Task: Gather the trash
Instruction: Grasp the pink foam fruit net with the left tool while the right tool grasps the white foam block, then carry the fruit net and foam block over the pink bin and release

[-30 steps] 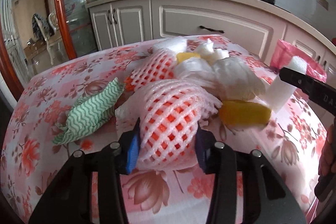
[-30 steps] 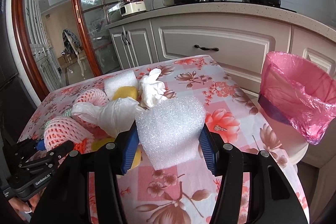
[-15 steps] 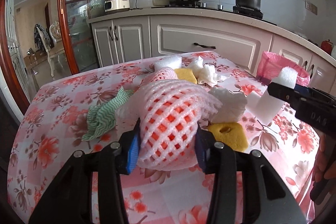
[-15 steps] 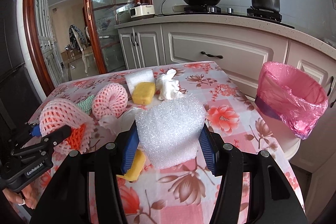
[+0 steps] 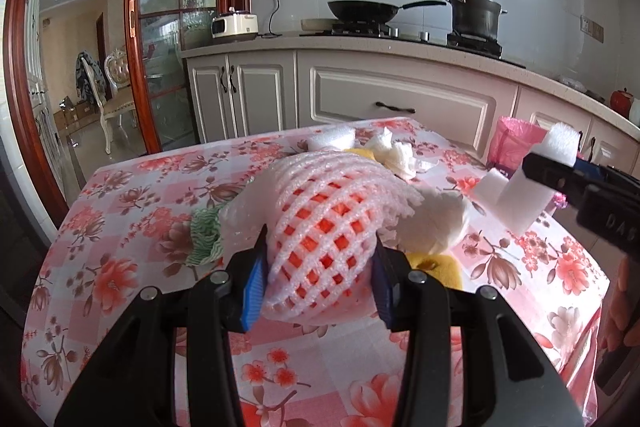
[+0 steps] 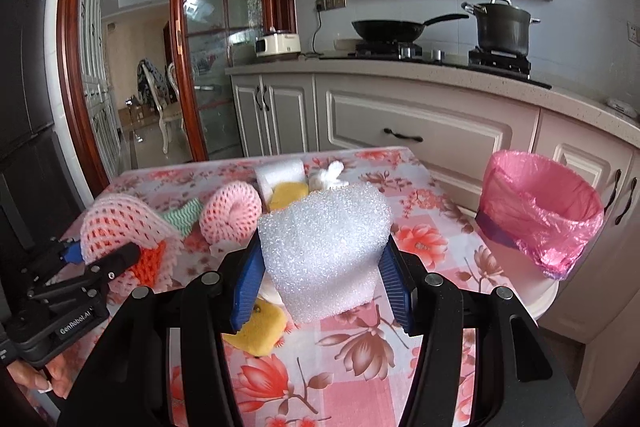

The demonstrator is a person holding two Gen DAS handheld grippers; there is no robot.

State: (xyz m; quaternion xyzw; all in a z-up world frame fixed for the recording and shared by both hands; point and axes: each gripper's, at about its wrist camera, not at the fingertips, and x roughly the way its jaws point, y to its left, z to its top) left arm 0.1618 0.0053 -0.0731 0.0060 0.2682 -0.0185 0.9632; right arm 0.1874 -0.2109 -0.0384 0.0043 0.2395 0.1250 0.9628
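Observation:
My left gripper [image 5: 318, 273] is shut on a pink foam fruit net [image 5: 324, 223] and holds it above the floral table; the net also shows in the right wrist view [image 6: 128, 231]. My right gripper [image 6: 322, 277] is shut on a white foam piece [image 6: 326, 247], also seen in the left wrist view [image 5: 528, 187]. A bin with a pink bag [image 6: 540, 211] stands to the right of the table. On the table lie a second pink net [image 6: 232, 213], yellow sponges [image 6: 260, 327], a white foam block [image 6: 280, 173], crumpled tissue [image 5: 400, 155] and a green striped cloth [image 5: 204, 237].
The floral table [image 5: 120, 227] fills the foreground, with its right edge near the bin. White kitchen cabinets [image 6: 400, 123] with a wok and a pot on the stove stand behind. A glass door with a red frame is at the left.
Both grippers have risen and pulled back from the table with their loads. The trash pile now looks lower and farther away in both views.

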